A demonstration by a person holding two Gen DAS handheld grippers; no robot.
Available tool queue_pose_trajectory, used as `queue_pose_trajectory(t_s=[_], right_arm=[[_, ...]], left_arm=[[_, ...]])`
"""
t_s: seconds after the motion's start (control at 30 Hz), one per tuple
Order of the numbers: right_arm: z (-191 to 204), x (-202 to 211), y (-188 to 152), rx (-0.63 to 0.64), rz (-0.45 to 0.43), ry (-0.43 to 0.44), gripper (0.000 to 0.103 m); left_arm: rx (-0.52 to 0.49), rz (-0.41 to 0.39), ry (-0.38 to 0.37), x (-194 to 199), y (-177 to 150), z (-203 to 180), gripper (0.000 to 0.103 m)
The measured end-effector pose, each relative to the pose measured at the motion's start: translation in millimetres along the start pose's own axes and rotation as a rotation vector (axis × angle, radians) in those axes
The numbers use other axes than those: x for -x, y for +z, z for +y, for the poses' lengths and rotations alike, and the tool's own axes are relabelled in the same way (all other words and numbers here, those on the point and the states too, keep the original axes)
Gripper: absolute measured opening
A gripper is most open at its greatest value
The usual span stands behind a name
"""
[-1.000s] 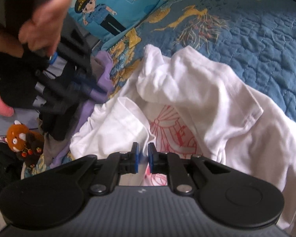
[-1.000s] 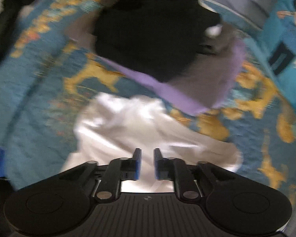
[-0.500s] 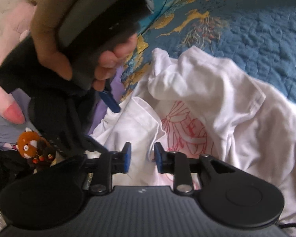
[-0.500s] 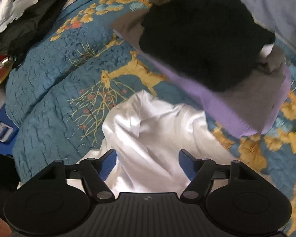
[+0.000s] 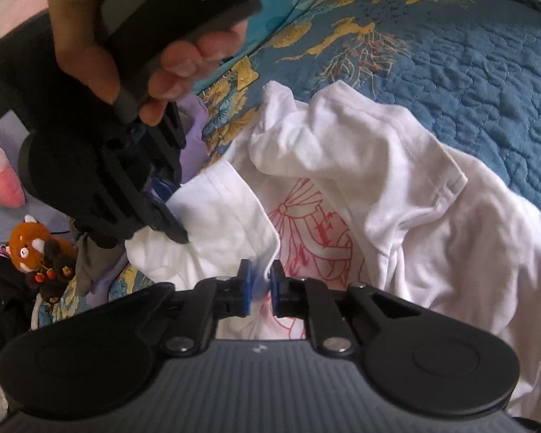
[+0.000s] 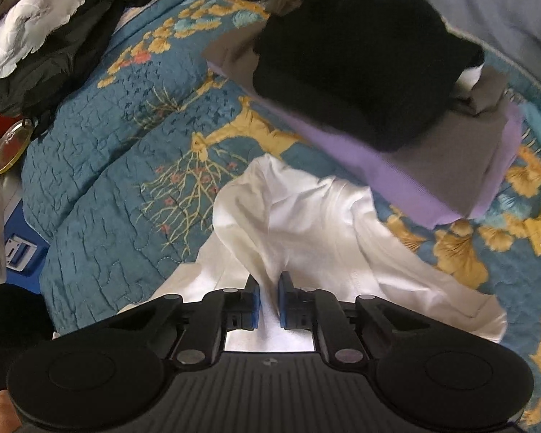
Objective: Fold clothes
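Blue quilted bedding [image 5: 487, 83] fills the background, with a crumpled white T-shirt [image 5: 396, 187] at centre frame. Both grippers pinch its fabric, jaws nearly closed: the left gripper [image 5: 259, 281] at bottom centre, the right gripper [image 6: 268, 301] likewise. Folded clothes [image 6: 396, 108] are stacked upper right in the right wrist view.

Left wrist view sits low and close over the white T-shirt [image 5: 360, 180], facing across it toward the blue quilt [image 5: 469, 54]. Right wrist view hovers just above the same shirt [image 6: 306, 223], facing the folded pile [image 6: 378, 108] beyond it. Both share shirt and quilt.
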State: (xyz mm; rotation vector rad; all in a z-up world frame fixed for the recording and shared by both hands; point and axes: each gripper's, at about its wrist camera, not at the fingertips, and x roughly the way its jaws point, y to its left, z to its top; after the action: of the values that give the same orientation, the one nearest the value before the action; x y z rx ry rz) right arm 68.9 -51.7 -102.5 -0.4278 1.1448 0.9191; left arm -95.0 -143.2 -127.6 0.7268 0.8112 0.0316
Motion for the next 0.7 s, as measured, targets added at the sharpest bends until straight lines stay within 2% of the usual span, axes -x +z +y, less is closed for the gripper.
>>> queue_pose_trajectory(t_s=[0.1,0.33,0.57,0.7], right_arm=[[0.8,11.2,3.0,0.009,-0.014,-0.035,0.009],[-5.4,8.6,5.0,0.019,0.007,-0.190,0.010],[-17.0,-11.2,3.0,-0.068,0.021,-0.188,0.011],[-19.1,-16.1,-0.3,-0.104,0.008,-0.225,0.030]], left_arm=[[0.025,-0.008,-0.011,6.7,2.9,3.3,0.011],[0.061,-0.002,-0.044,10.3,9.2,3.9,0.011],[0.079,0.017,-0.074,0.0,15.9,-2.1,0.011],[0.088,0.036,-0.080,-3.6,15.5,-3.9,0.012]])
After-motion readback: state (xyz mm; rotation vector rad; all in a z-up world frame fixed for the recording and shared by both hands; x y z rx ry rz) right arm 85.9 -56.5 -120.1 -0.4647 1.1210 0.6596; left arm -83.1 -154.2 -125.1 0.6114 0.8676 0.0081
